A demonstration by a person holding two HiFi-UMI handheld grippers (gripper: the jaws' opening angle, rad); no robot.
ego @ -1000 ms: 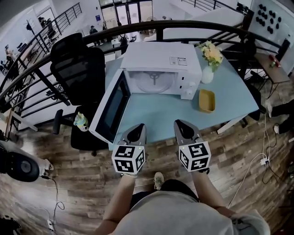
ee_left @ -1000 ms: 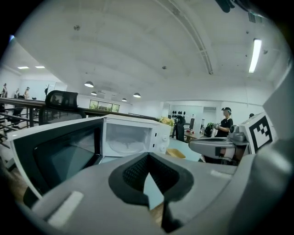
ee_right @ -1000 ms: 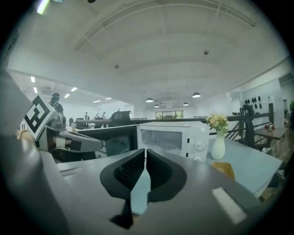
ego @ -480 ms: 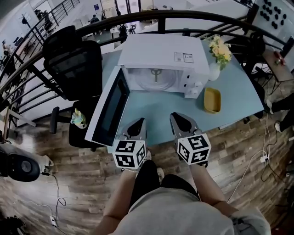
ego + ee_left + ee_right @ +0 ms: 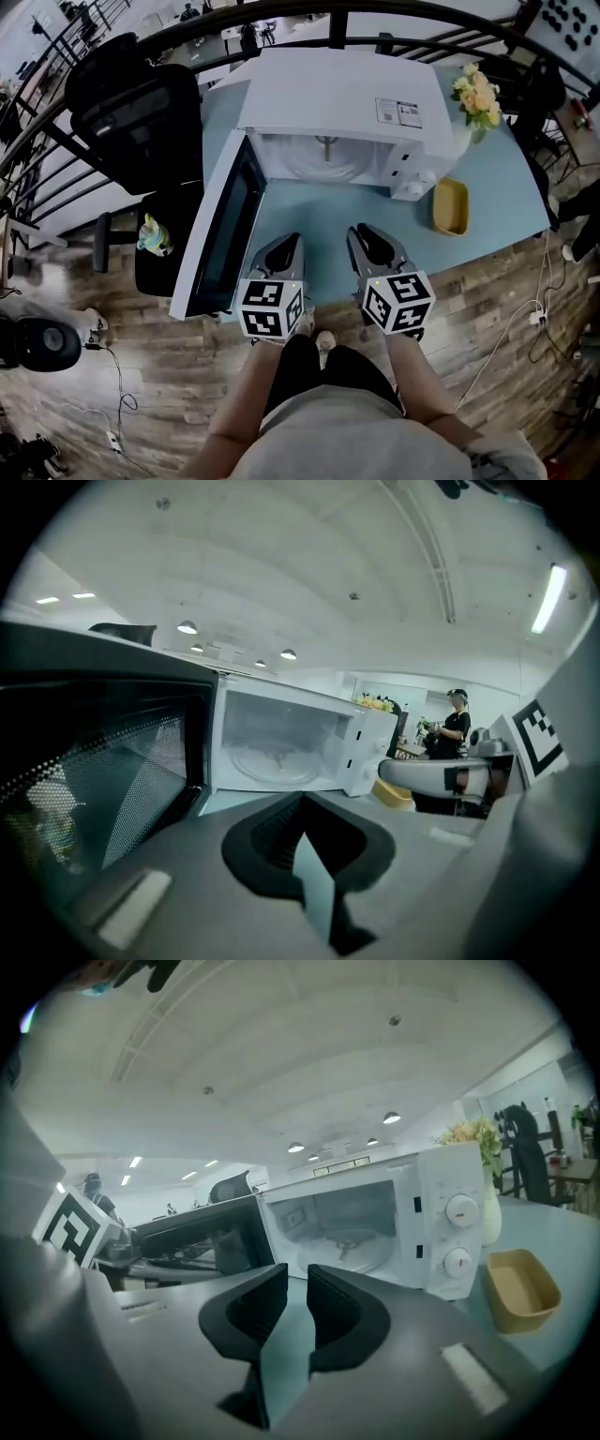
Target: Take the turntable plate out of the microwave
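The white microwave stands on the light blue table with its door swung wide open to the left. The clear glass turntable plate lies inside the cavity, also seen as the plate and the plate in the two gripper views. Both grippers hover over the table's near edge, well short of the cavity and side by side. My left gripper is shut and holds nothing. My right gripper shows a narrow slit between its pads, with nothing in it.
A yellow tray lies on the table right of the microwave, and a vase of flowers stands behind it. A black office chair sits left of the open door. A dark railing curves behind the table.
The person has stepped closer to the table. Both grippers now sit nearer the microwave's mouth, over the table's front edge. Neither gripper has taken hold of anything.
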